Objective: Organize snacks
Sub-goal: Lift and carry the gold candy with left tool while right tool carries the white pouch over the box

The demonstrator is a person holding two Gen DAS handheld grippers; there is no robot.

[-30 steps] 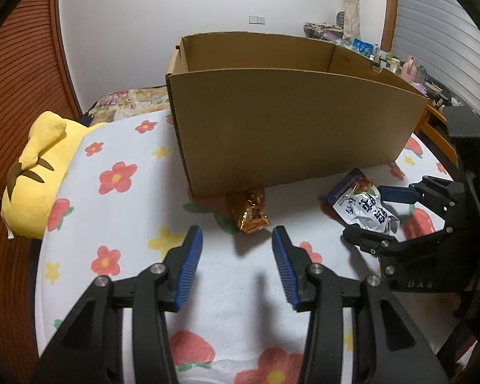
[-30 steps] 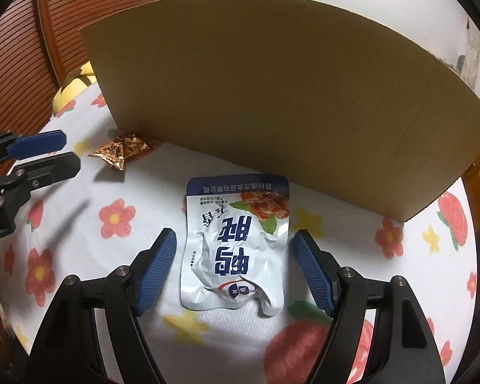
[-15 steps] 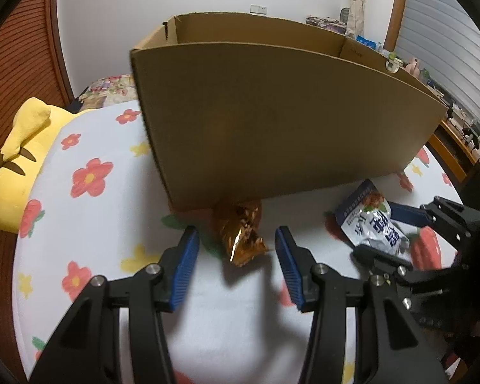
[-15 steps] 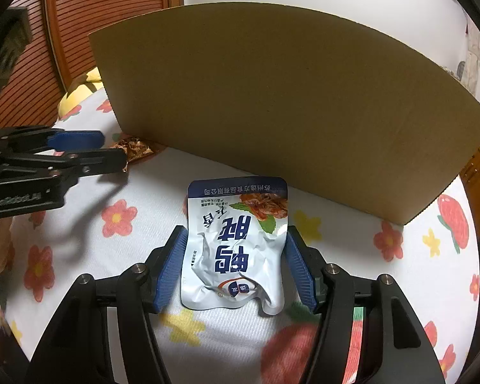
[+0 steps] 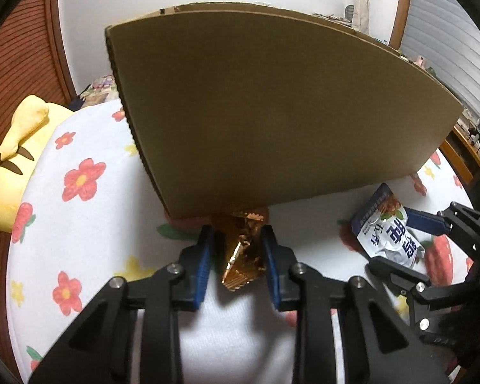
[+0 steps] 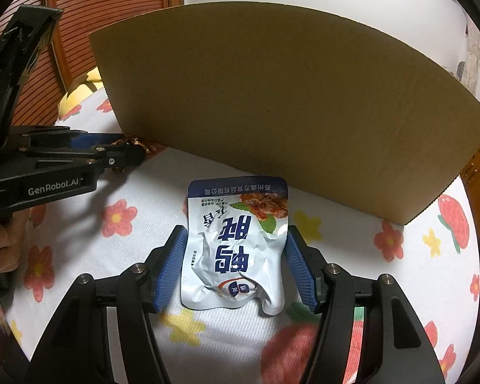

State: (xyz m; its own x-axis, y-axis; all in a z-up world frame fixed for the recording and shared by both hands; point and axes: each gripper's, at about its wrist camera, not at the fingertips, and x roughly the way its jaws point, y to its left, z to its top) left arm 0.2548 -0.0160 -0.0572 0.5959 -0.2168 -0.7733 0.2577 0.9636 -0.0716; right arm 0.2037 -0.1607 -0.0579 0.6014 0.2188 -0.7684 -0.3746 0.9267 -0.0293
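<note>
Two snacks on the flowered sheet (image 5: 80,230) right now, both lying in front of the near wall of the cardboard box (image 5: 272,112). The gold packet (image 5: 243,249) sits right at the foot of that wall, and the left gripper (image 5: 238,249) has its blue pads on either side of it, closed in on the crinkly foil. The white pouch (image 6: 236,249) with the blue lettering lies flat, a bit out from the box. The right gripper (image 6: 236,265) brackets it, both pads right at the pouch edges, looks like touching, though I can't tell if it's actually squeezing yet. There's a yellow plush (image 5: 12,160) off to the left at the edge of the bed.
</note>
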